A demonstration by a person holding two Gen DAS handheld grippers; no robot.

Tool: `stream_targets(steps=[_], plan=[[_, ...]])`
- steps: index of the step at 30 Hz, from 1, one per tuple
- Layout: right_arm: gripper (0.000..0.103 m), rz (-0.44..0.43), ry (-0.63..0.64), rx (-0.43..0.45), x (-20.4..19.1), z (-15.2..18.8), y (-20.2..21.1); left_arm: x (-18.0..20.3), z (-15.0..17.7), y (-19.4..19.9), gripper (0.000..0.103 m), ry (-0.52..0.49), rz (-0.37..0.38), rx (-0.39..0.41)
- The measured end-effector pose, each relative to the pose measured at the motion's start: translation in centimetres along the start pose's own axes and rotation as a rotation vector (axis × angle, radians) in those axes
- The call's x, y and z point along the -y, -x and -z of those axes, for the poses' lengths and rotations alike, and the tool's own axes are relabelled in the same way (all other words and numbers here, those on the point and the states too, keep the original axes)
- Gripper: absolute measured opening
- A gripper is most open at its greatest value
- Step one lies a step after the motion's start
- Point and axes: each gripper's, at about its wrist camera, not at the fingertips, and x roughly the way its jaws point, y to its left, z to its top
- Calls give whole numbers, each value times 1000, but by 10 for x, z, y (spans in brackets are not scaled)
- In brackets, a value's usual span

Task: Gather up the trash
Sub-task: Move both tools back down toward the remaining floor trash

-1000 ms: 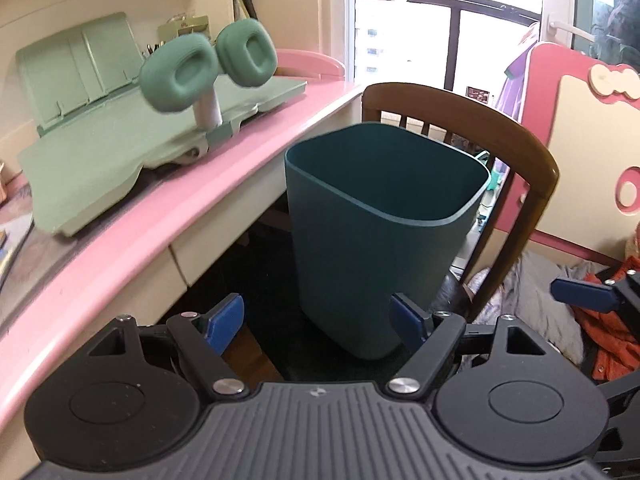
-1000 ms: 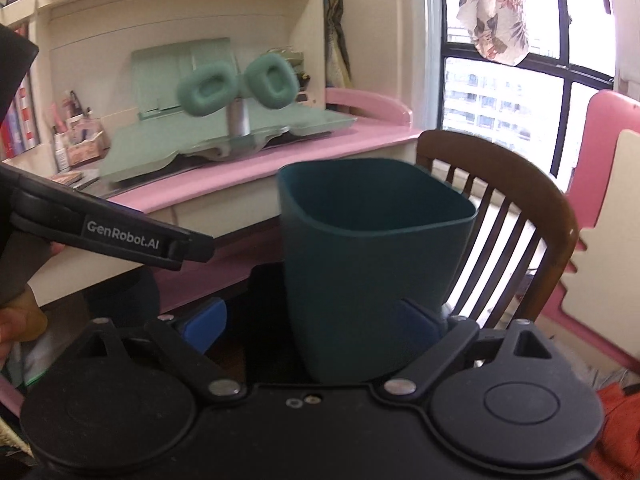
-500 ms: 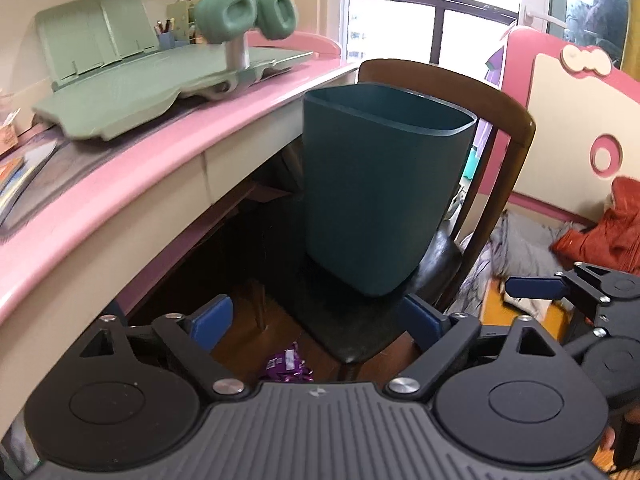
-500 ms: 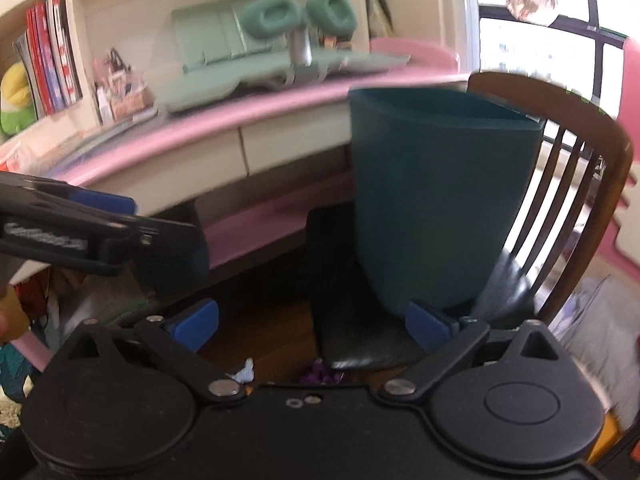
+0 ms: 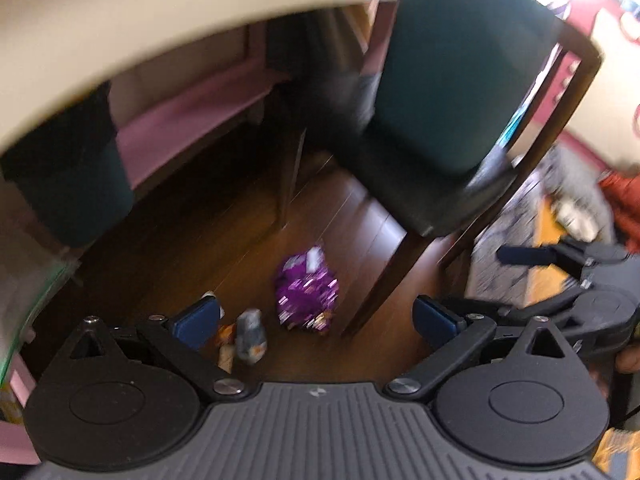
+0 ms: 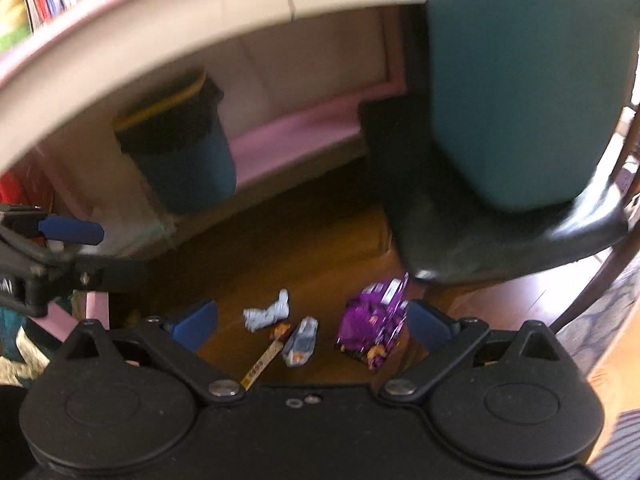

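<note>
Trash lies on the wooden floor under the desk: a crumpled purple wrapper [image 5: 306, 288] [image 6: 372, 320], a small grey packet [image 5: 250, 334] [image 6: 301, 340], a ball of white paper [image 6: 267, 312] and a yellow strip [image 6: 262, 362]. My left gripper [image 5: 316, 320] hangs above them with its jaws opening and nothing between them. Over the same litter my right gripper [image 6: 312, 320] is open and holds nothing. A teal bin [image 5: 452, 60] [image 6: 528, 80] stands on the chair's black seat [image 5: 432, 200].
The desk's cream front edge [image 5: 160, 20] arches overhead. A dark bin with a yellow rim [image 6: 180, 148] stands under the desk at the left. The brown chair leg [image 5: 384, 280] comes down just right of the purple wrapper. Clothes and a rug [image 5: 504, 248] lie at the right.
Both grippers have dropped from desk height toward the floor and tilted downward. The desk top has left view and the floor litter has come into view. The left jaws have widened.
</note>
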Motion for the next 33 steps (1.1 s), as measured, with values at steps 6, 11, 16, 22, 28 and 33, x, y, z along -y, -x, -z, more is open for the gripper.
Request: stream_targets(steps=[6, 11, 16, 22, 28, 33], plan=[[101, -11, -24, -93, -1, 13, -64, -21, 38, -57, 103, -81, -141, -74], [101, -32, -35, -162, 1, 20, -121, -49, 62, -115, 103, -74, -165, -173], [98, -69, -55, -232, 2, 27, -182, -75, 86, -179, 103, -54, -174, -319], [96, -80, -79, -313, 6, 37, -254, -102, 111, -244, 103, -2, -158, -426], [95, -96, -81, -379, 4, 49, -319, -130, 136, -302, 103, 76, -157, -513], [93, -90, -91, -406, 4, 57, -367, -146, 154, -340, 103, 75, -178, -544]])
